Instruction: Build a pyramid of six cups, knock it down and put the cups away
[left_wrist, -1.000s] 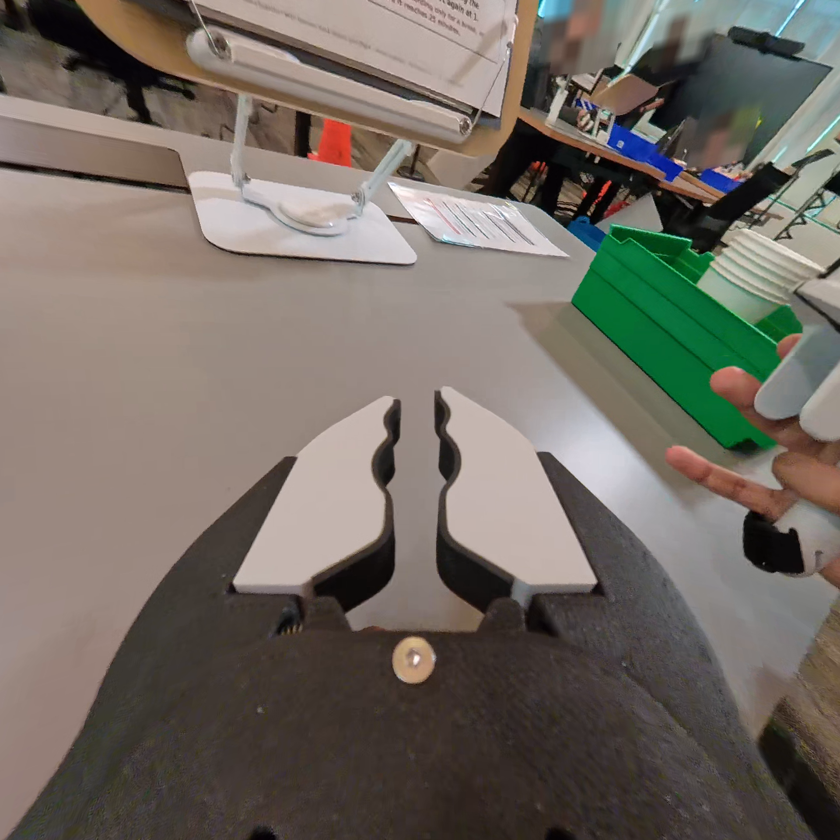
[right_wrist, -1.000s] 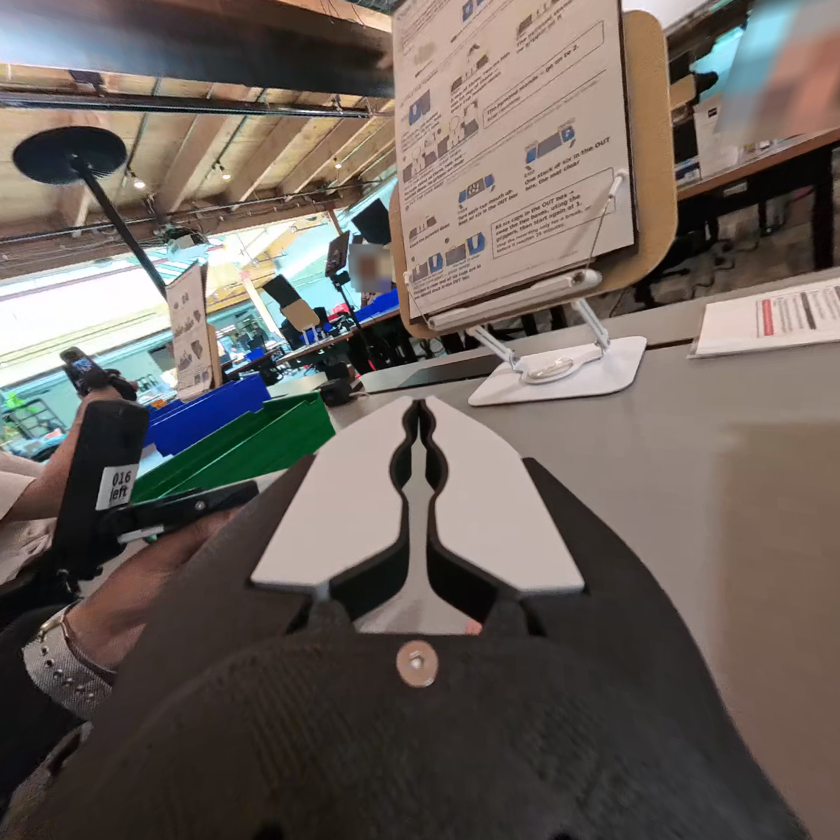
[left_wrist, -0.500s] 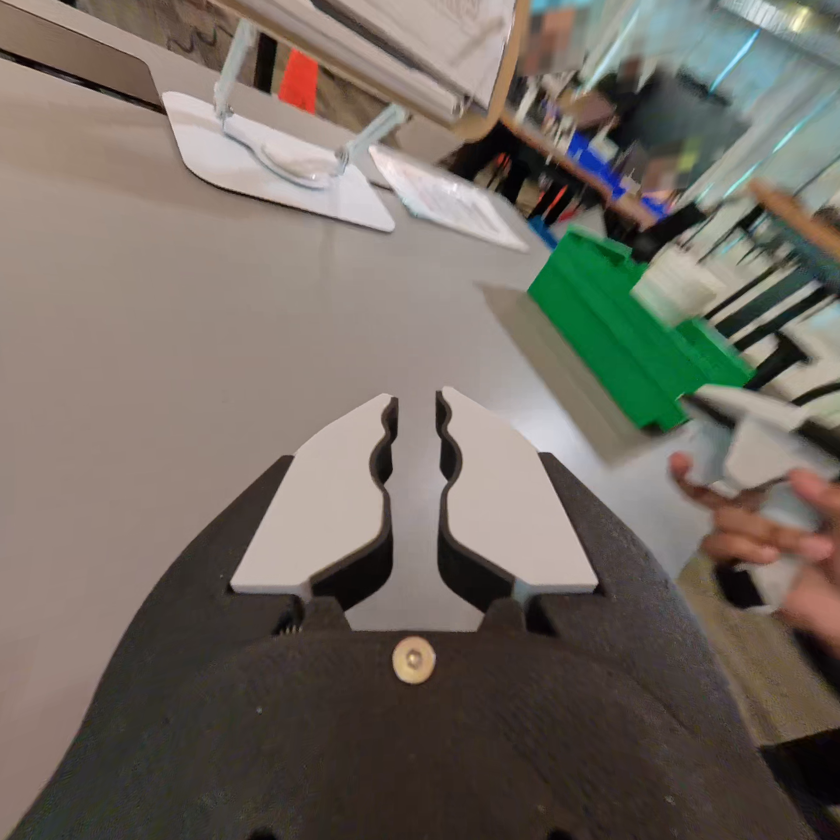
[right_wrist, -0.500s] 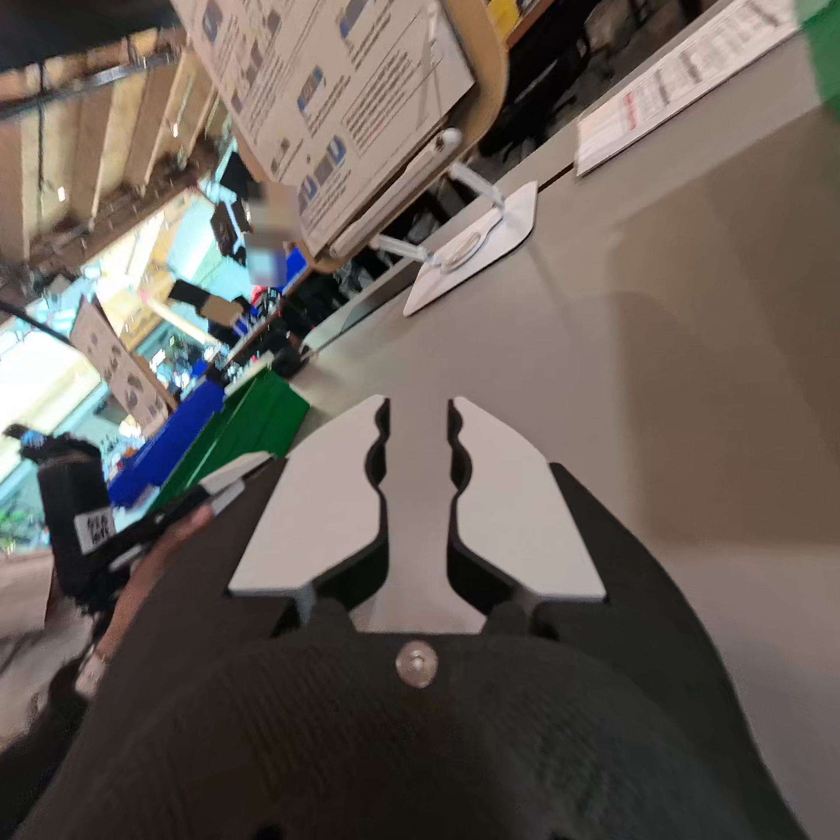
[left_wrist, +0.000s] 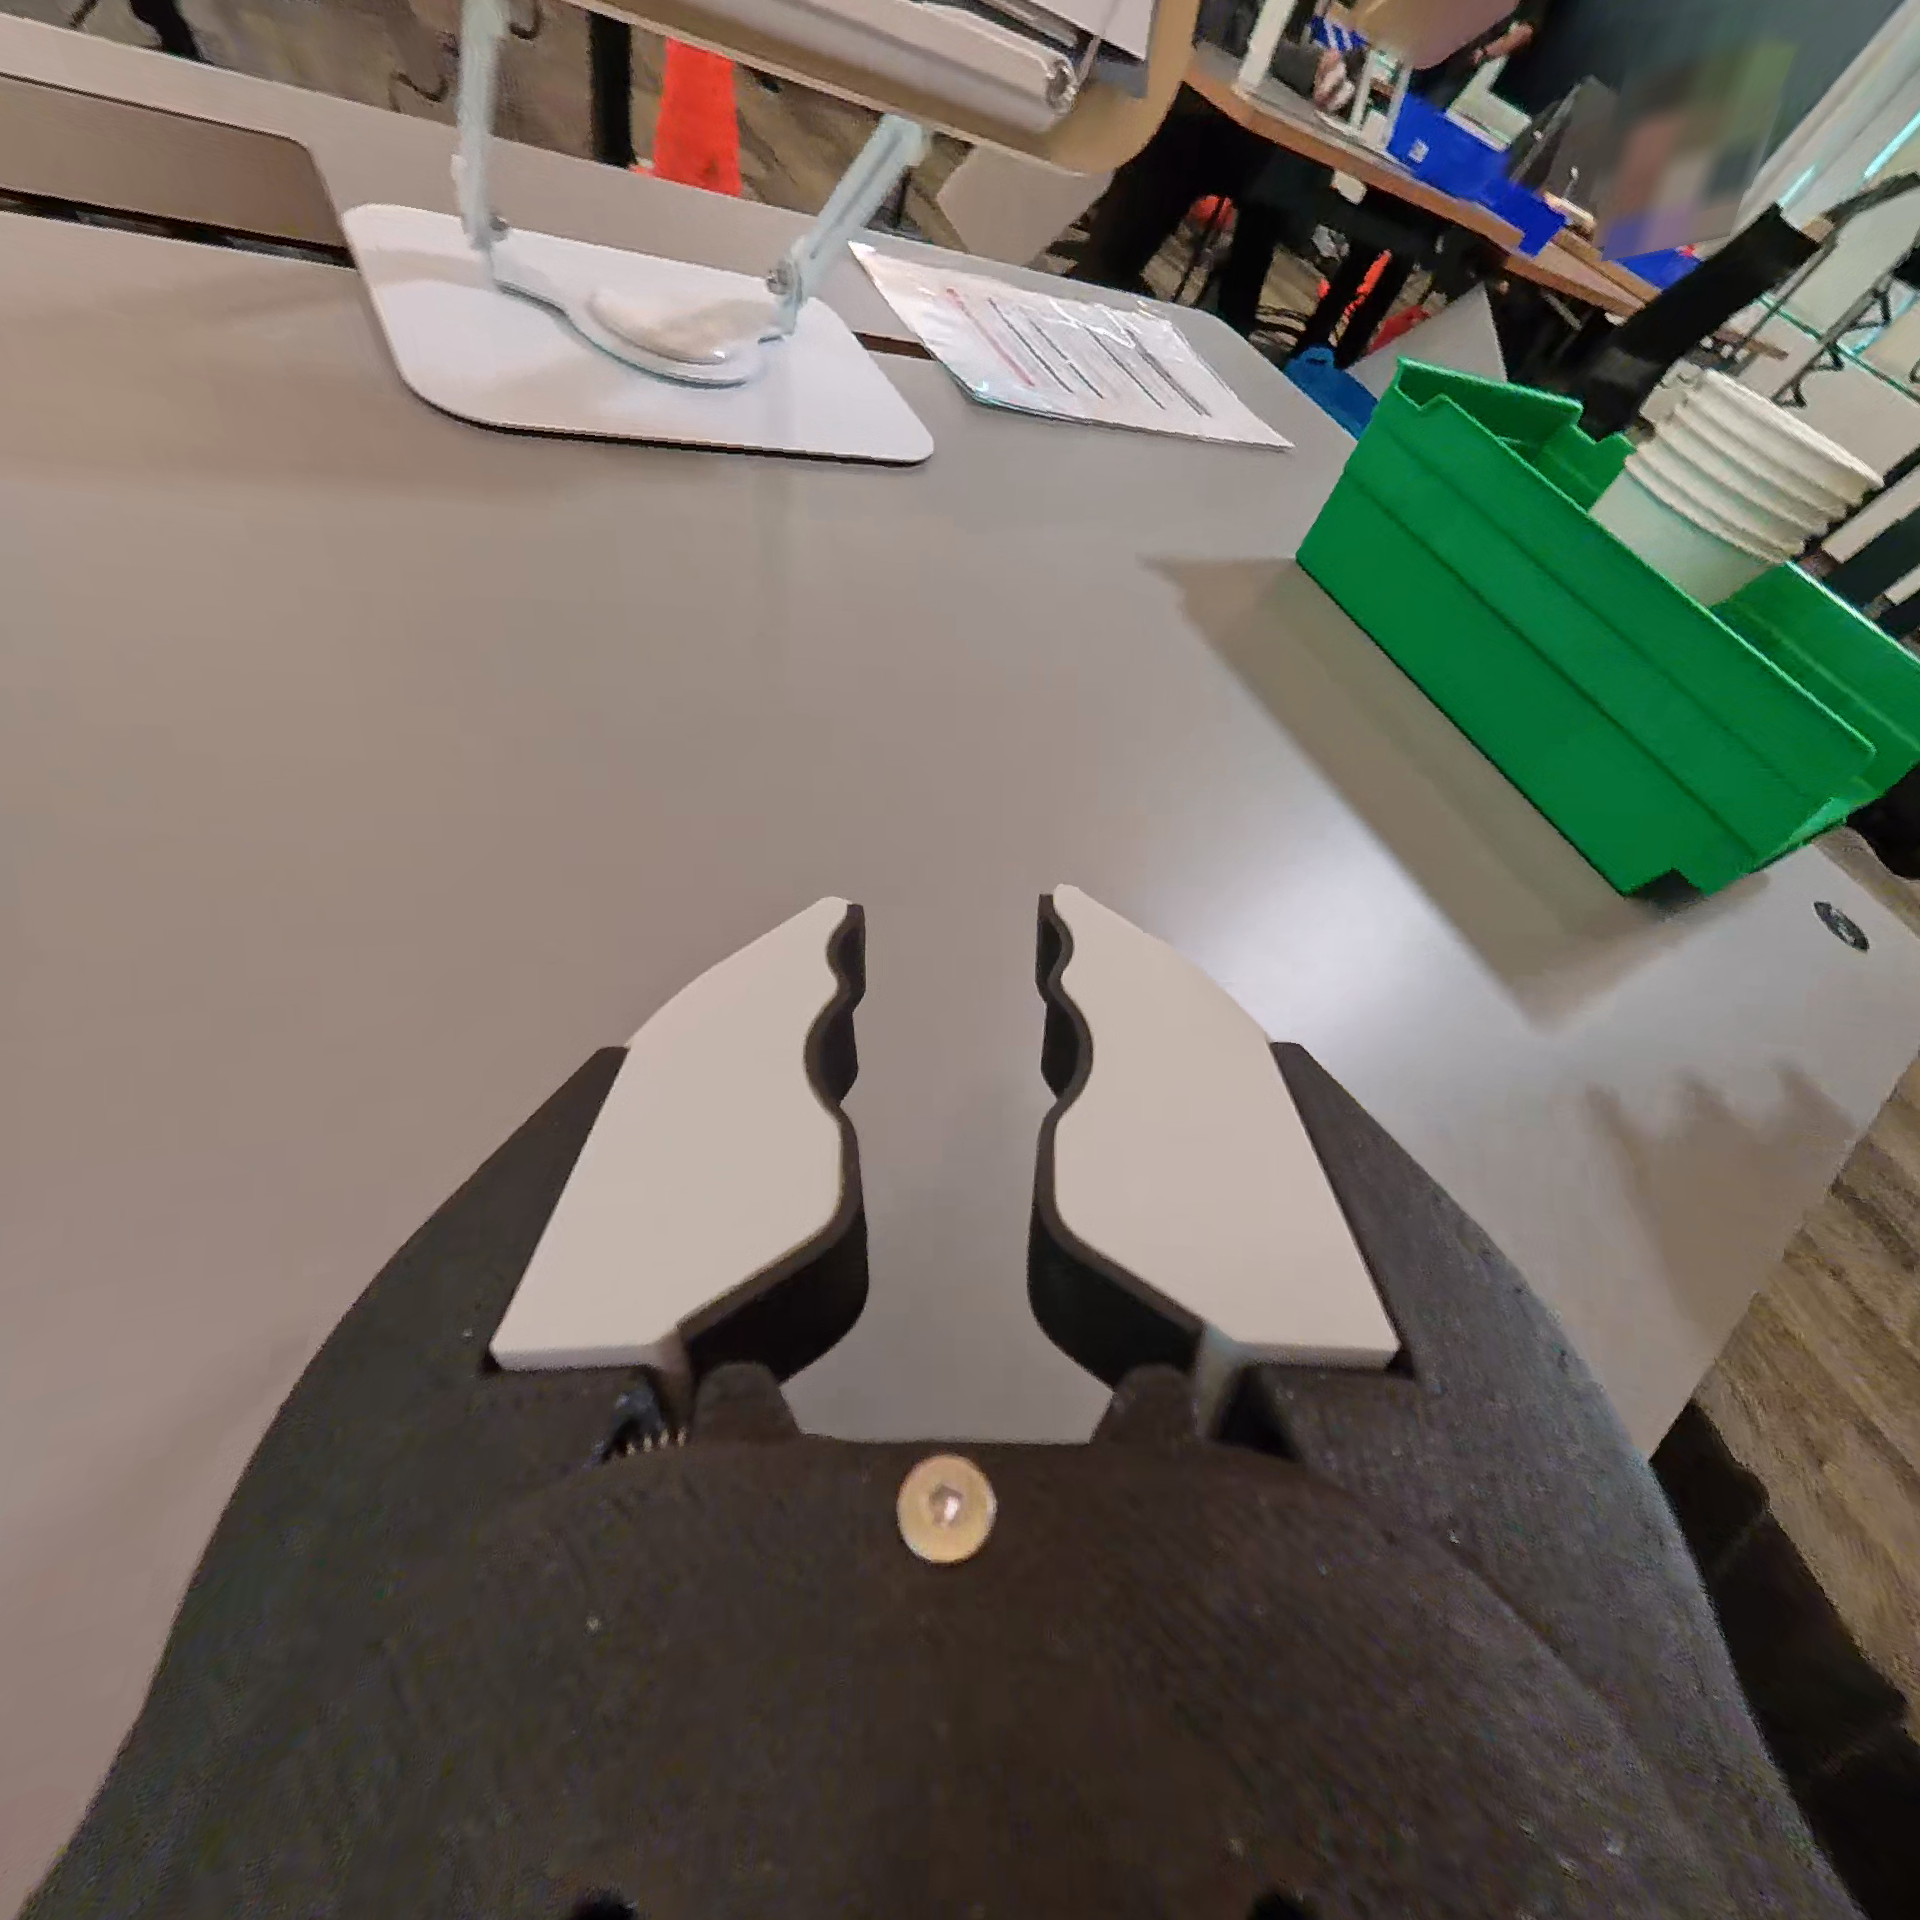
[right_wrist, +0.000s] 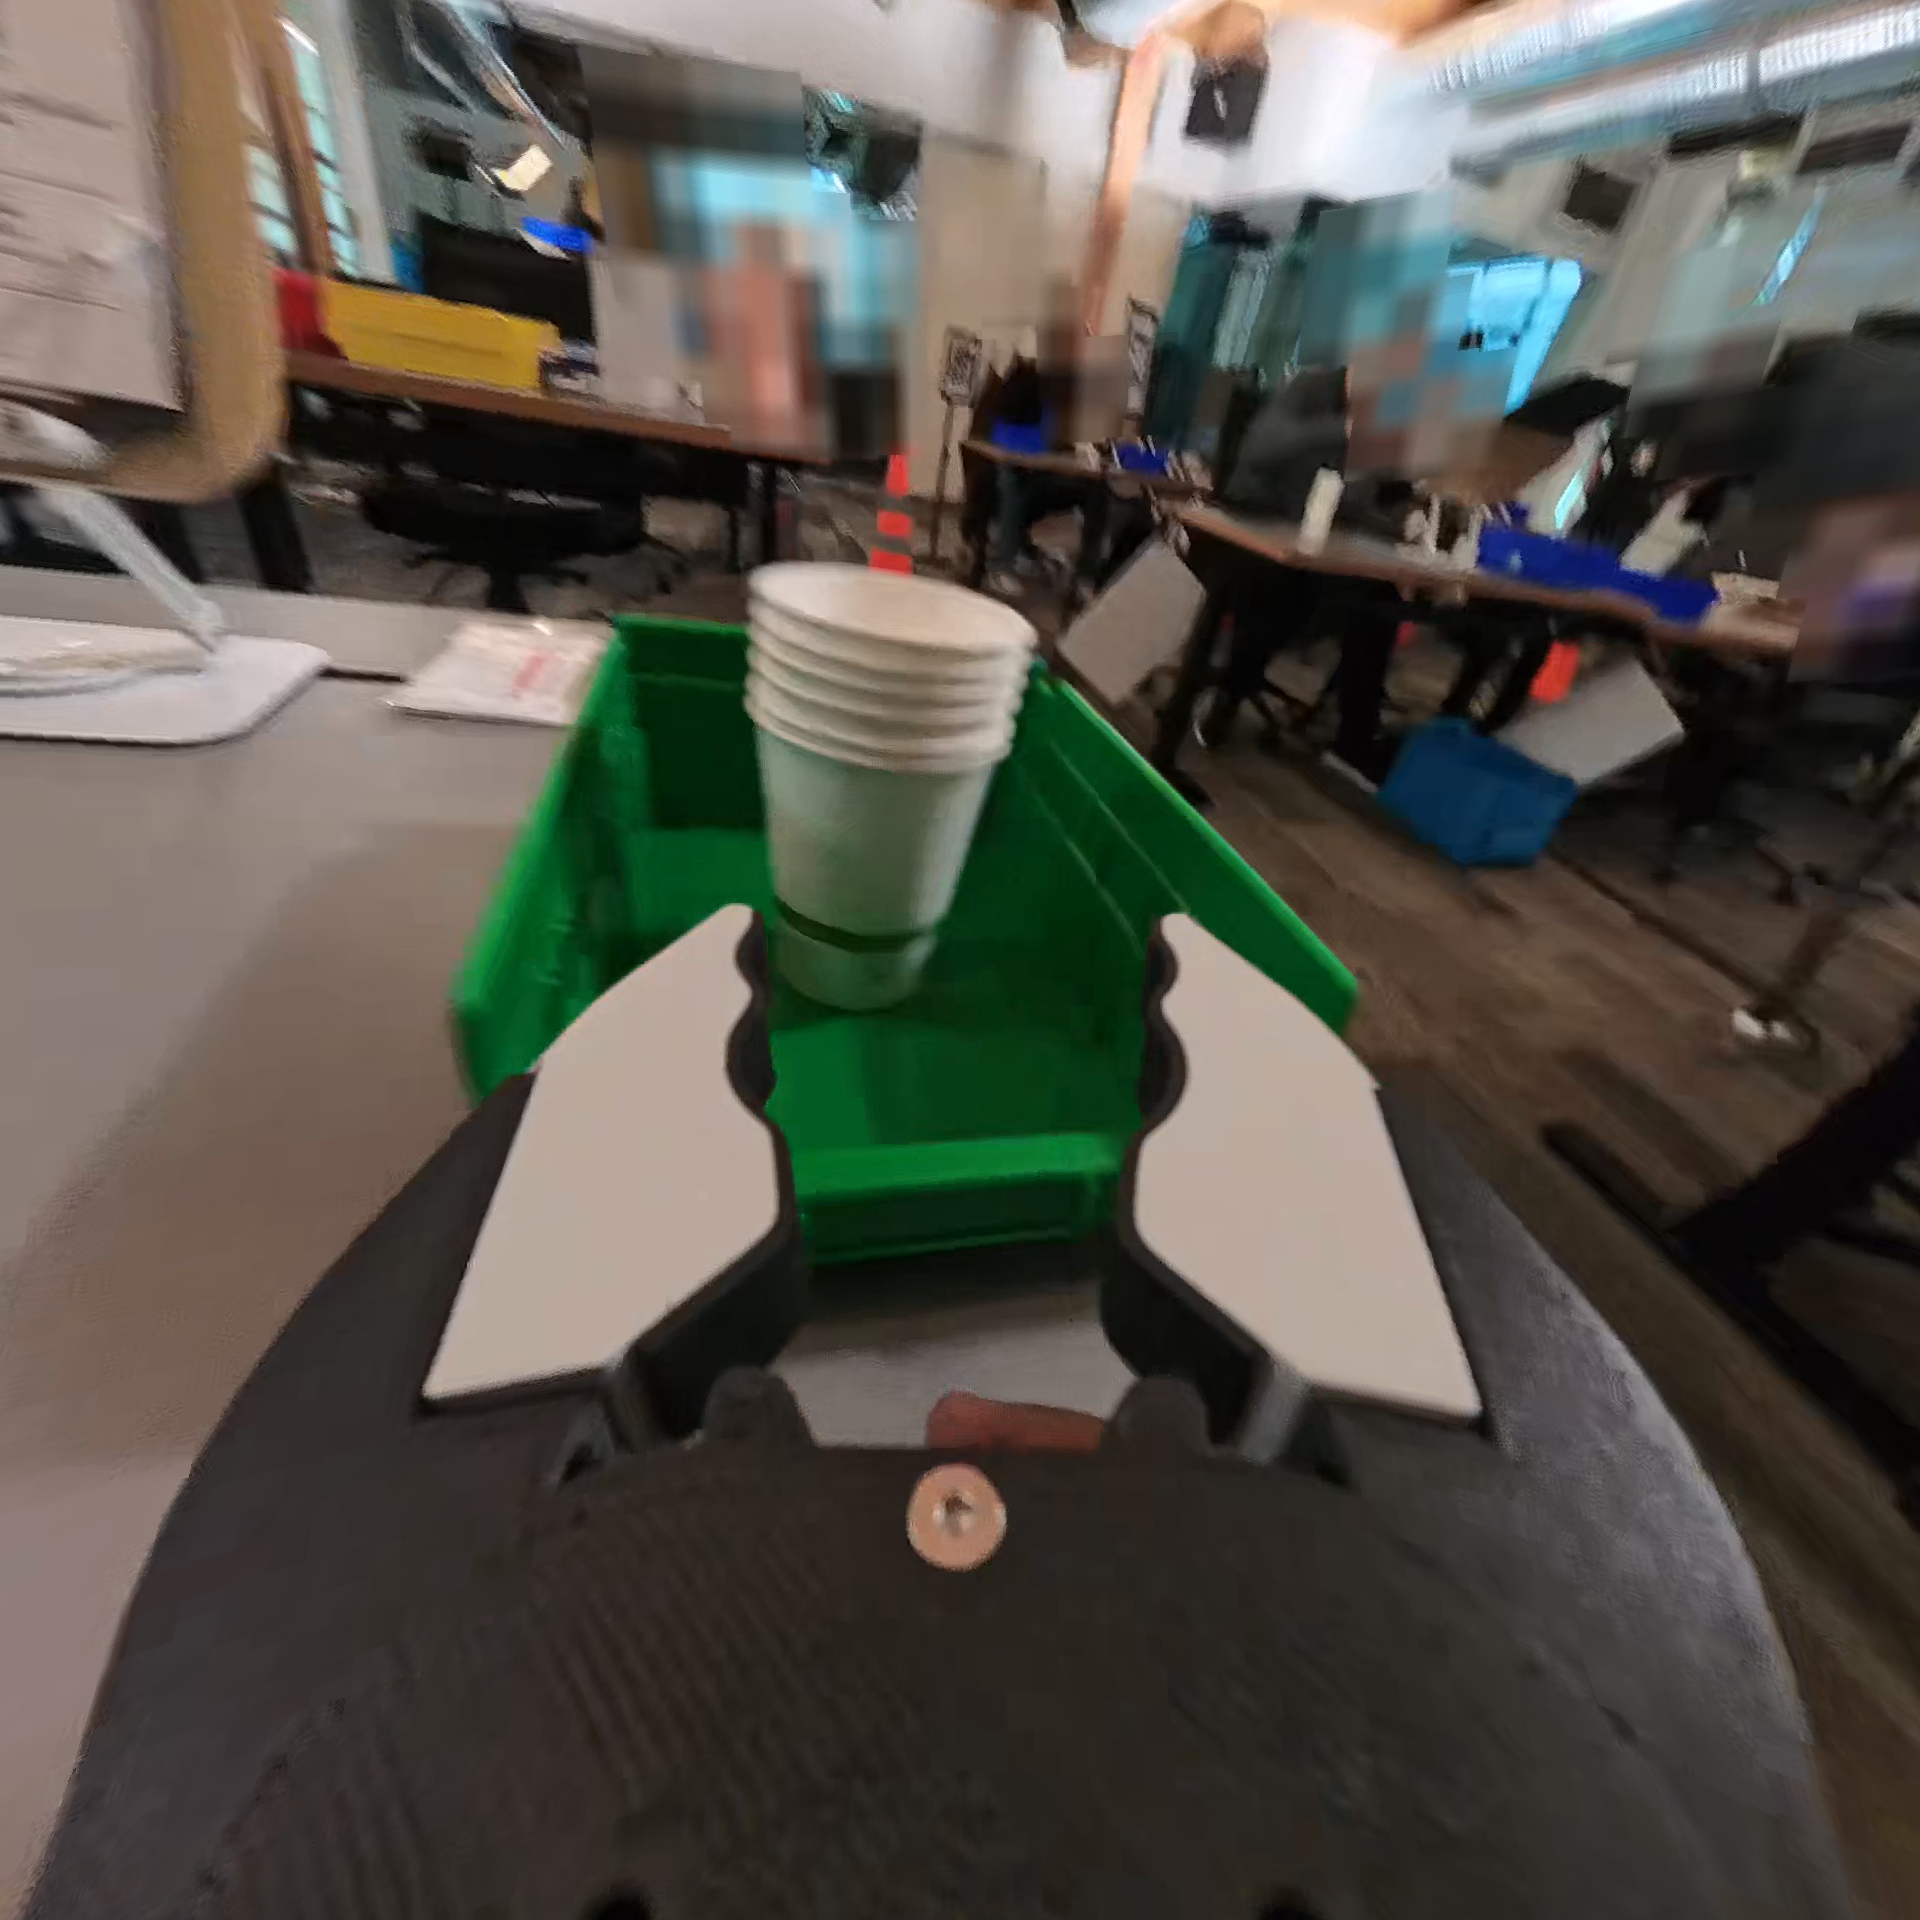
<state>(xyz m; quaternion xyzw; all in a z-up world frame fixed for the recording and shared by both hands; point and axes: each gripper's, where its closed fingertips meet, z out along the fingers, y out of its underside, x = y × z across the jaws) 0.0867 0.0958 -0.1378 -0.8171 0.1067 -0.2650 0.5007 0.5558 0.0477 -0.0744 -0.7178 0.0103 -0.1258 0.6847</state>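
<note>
Left wrist view: my left gripper (left_wrist: 948, 914) is released over bare grey table (left_wrist: 416, 727), grasping nothing; green bin (left_wrist: 1558, 665) sits at right.

Right wrist view, kinda blurry: right gripper (right_wrist: 954, 930) spread wide, empty, facing the stack of paper cups (right_wrist: 878, 769) standing in that bin, frame center.

This is a large open workroom, something between an office and a lab. Long wooden desks (right_wrist: 540, 400) with office chairs (right_wrist: 499, 520) stand in rows, with blue bins (right_wrist: 1475, 790) and yellow bins (right_wrist: 436, 332) on and around them. An orange cone (right_wrist: 894, 514) stands on the wood-look floor (right_wrist: 1455, 987), and pipes run under the open ceiling.
</note>
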